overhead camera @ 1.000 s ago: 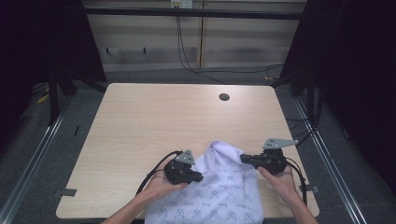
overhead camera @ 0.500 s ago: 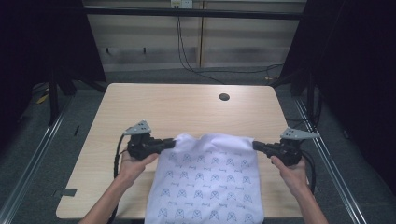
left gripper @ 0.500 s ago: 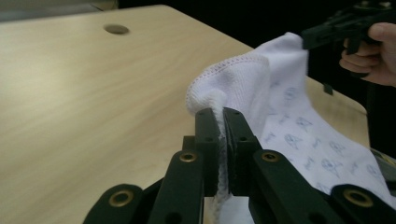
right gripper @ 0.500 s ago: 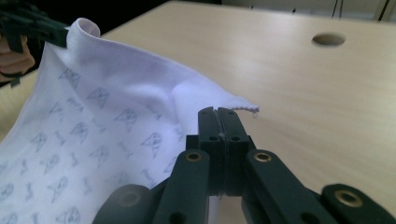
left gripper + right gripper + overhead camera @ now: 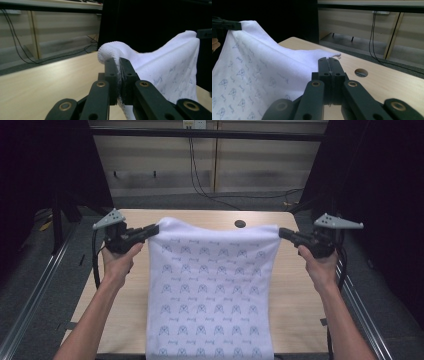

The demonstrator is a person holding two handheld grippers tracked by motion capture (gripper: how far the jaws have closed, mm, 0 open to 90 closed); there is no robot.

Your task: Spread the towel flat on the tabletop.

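Both grippers, left [image 5: 150,230] and right [image 5: 285,233], clamped tight on cloth [image 5: 212,290] corners, mid-frame. Risk: thin right pinch; I could lose that corner under tension.

Both forearms enter from bottom of high view, angled up and outward, spread wide. Left hand [image 5: 118,262] at left-centre of frame, left claw [image 5: 153,229] pointing right, jaws clamped together. Right hand [image 5: 318,265] at right-centre, right claw [image 5: 283,232] pointing left, jaws clamped. Both claws at roughly same height in frame.
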